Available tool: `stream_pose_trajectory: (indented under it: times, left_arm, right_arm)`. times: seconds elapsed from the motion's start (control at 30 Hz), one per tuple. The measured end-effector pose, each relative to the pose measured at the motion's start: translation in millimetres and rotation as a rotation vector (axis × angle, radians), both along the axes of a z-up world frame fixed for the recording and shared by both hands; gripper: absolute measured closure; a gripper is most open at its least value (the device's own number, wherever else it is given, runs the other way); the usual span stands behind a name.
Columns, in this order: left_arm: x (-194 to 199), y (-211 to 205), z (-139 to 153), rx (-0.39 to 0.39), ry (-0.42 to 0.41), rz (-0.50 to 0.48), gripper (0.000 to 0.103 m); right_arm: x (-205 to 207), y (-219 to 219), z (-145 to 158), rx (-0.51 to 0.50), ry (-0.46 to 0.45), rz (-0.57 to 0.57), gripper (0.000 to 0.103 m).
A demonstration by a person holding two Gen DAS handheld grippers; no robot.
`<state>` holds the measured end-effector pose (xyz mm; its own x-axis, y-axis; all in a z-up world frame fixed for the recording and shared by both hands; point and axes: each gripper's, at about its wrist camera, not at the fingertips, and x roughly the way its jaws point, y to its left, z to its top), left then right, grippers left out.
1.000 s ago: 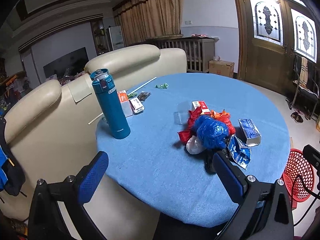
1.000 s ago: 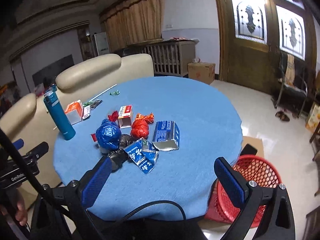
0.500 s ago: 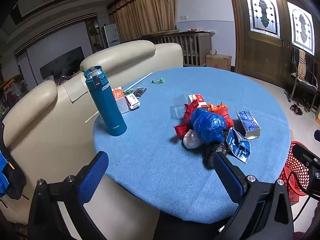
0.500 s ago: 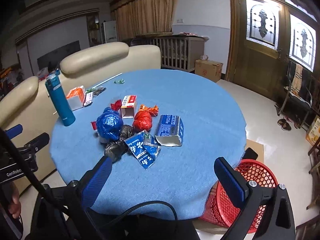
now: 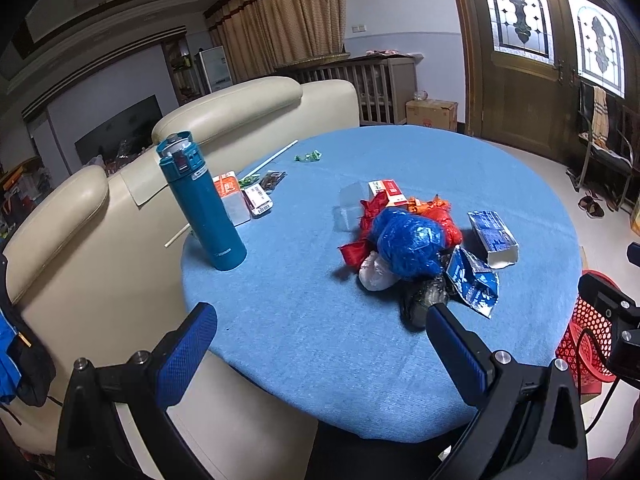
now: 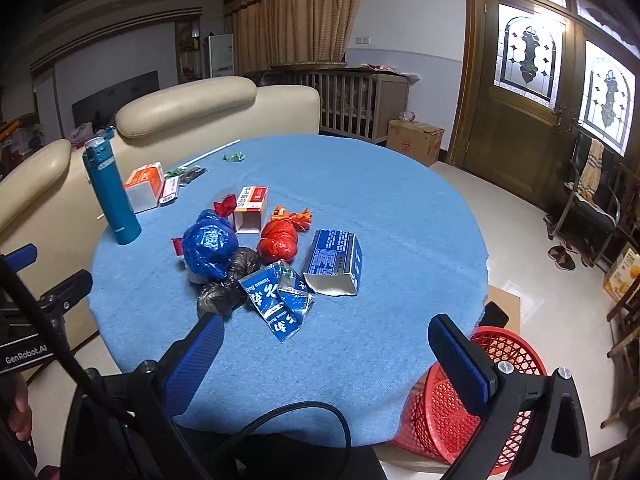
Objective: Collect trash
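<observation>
Both grippers are hovering off the near edge of the round blue table (image 6: pixel 400 208), jaws spread wide and holding nothing, so this looks like the lining-up bit before the first grab.

The trash is sitting in one clump around the middle of the table: a crumpled blue bag (image 6: pixel 208 250), a red bag (image 6: pixel 278 242), a dark bag (image 6: pixel 224 296) tucked under them, a torn blue wrapper (image 6: pixel 280 300) and an opened blue carton (image 6: pixel 334 262) just beside it. The red basket (image 6: pixel 472 400) is on the floor at the table's right edge, right under the right gripper (image 6: pixel 324 346).

My take: the right side is the one to use, since the wrapper and carton are nearest it and the basket is close. I'd be coming in low and pinching one piece at a time; the bags look slippery and tangled together. The left gripper (image 5: pixel 320 328) is closest to the dark bag. Steer clear of the teal flask (image 5: pixel 202 204), it's standing upright well to the left and doesn't look like trash.
</observation>
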<state>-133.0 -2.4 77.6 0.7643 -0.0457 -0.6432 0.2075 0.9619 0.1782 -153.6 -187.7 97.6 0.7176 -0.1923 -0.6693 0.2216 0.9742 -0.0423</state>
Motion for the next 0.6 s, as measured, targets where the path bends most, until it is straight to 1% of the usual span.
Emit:
stream_pose_trajectory:
  times: [0.6]
  left_arm:
    - [3.5, -18.9, -13.5, 0.031, 0.05, -0.049, 0.0]
  right_arm:
    - [4.3, -15.4, -12.4, 0.029, 0.033, -0.026, 0.0]
